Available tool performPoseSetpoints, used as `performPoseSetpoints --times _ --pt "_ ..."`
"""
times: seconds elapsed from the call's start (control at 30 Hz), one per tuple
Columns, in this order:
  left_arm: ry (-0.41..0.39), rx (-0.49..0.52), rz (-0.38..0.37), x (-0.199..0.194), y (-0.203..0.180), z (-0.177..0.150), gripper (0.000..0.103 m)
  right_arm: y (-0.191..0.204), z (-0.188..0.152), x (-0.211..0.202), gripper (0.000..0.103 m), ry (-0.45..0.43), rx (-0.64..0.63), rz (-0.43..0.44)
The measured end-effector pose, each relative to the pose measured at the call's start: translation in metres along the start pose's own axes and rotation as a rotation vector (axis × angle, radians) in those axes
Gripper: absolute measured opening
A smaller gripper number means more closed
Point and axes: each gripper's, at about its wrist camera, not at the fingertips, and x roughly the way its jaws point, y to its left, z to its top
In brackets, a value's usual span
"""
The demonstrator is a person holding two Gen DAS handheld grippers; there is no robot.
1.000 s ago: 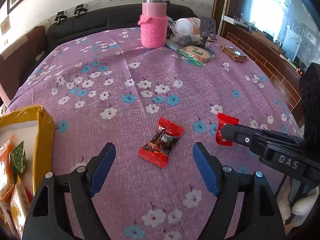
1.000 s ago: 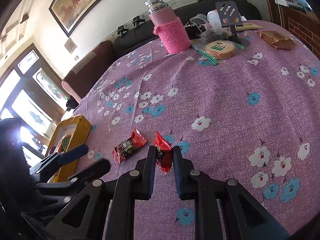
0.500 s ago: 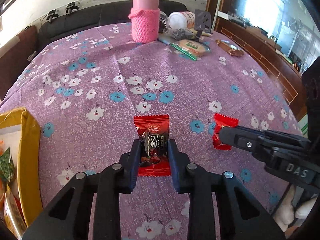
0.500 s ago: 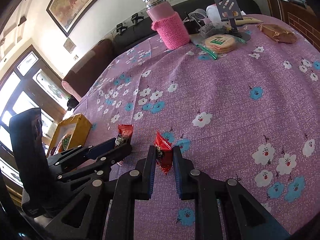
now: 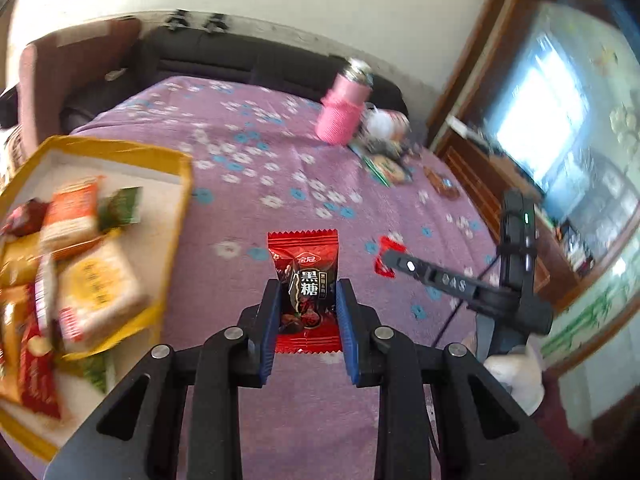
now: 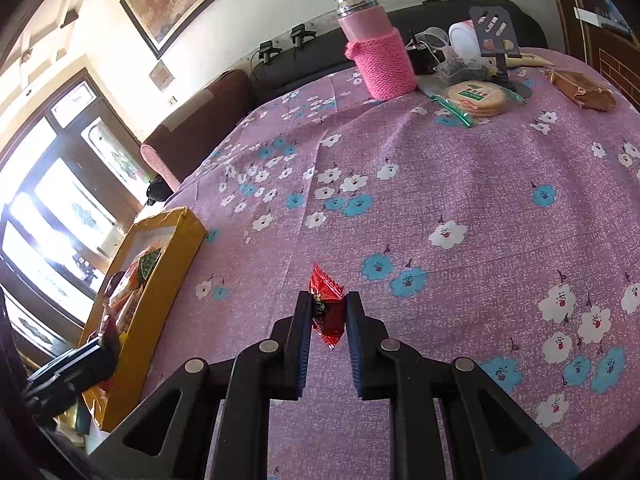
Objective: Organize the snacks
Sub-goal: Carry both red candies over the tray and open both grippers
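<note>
My left gripper (image 5: 308, 286) is shut on a red candy with a black label (image 5: 304, 252), held above the purple flowered cloth. To its left lies the yellow box (image 5: 182, 184), full of several snack packs. My right gripper (image 6: 329, 298) is shut on a second red candy (image 6: 328, 320), gripped edge-on just over the cloth. In the left wrist view that right gripper (image 5: 394, 258) reaches in from the right with its candy (image 5: 386, 246). The right wrist view shows the yellow box (image 6: 176, 248) at far left, with the left gripper's dark body (image 6: 76, 364) at the box's near end.
A pink flask in a knitted sleeve (image 6: 376, 56) stands at the far side of the table. Beside it are a round biscuit pack (image 6: 476, 98), a brown packet (image 6: 584, 88) and a phone stand (image 6: 494, 36). A dark sofa runs behind the table.
My left gripper shut on the black-label candy, lifted it off the cloth and swung left toward the yellow box. My right gripper shifted slightly, still shut on its candy.
</note>
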Motion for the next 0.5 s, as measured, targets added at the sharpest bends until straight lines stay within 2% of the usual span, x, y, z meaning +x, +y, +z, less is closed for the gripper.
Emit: performPoseSetpoints --times 0.1,0.33,0.4,0.5 --pt "-0.055 -0.034 0.079 -0.017 0.023 -0.004 0.025 0.011 -0.006 0.002 0.017 -0.008 -0.037 -0.012" --pt "-0.138 -0.067 0.172 -0.074 0.065 -0.018 0.025 0.038 -0.018 -0.004 0.017 -0.052 -0.120 -0.084" --pt "-0.157 -0.064 0.203 -0.092 0.075 -0.025 0.025 0.044 -0.024 -0.006 0.017 -0.032 -0.103 -0.065" --pt "-0.159 -0.049 0.267 -0.104 0.088 -0.036 0.025 0.067 -0.033 -0.013 0.017 0.002 -0.099 0.016"
